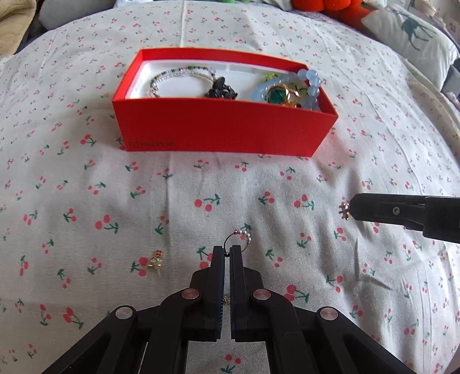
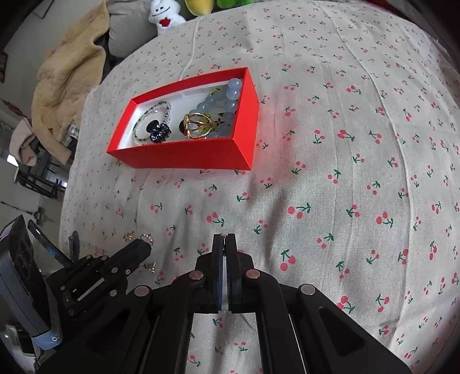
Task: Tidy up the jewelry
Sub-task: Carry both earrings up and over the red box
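My left gripper (image 1: 227,254) is clamped on a thin beaded ring (image 1: 238,240), my right gripper (image 2: 223,240) on a small gold ring (image 1: 344,211). Both hang near me, the red box (image 1: 224,129) farther. The thin ring could slip out while I carry it.

I look over a bed spread with a cherry-print sheet (image 1: 258,184), a deer-print pillow (image 1: 414,34) at its far right, a tan blanket (image 2: 66,74) heaped on its left, a white plush toy (image 2: 165,15) beyond, all in daylight.
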The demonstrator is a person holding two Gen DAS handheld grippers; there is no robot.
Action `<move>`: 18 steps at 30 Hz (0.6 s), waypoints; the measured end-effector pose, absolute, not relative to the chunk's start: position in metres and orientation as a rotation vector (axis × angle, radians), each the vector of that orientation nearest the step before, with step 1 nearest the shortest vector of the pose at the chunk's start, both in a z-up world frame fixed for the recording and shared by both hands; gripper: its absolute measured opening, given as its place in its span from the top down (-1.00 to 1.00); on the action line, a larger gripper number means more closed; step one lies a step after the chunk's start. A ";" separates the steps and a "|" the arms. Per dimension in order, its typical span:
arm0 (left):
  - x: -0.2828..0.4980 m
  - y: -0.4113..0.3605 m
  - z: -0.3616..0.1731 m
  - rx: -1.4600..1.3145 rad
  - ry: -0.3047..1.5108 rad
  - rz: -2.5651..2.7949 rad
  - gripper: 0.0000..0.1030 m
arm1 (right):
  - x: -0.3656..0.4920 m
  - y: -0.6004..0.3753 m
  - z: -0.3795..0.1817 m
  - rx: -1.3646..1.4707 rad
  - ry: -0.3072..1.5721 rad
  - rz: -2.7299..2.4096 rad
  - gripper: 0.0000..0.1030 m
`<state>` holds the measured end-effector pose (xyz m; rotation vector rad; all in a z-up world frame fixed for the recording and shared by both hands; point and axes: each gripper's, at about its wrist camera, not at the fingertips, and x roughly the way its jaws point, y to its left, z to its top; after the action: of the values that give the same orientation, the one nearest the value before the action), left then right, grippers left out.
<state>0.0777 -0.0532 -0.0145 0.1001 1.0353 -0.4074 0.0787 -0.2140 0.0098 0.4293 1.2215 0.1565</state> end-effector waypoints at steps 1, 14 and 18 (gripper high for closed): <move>0.079 -0.053 -0.012 0.103 1.033 -0.403 1.00 | 0.079 -0.214 0.012 0.434 1.217 0.159 0.97; 0.113 -0.046 0.035 0.107 0.979 -0.358 1.00 | 0.107 -0.216 0.052 0.538 1.105 0.199 0.97; 0.134 -0.046 0.041 0.080 0.995 -0.360 1.00 | 0.122 -0.215 0.058 0.572 1.077 0.221 0.97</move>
<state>0.1341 -0.0461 0.0411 0.0798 0.9950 -0.3596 0.1220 -0.2149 0.0577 0.5716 1.0768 0.2205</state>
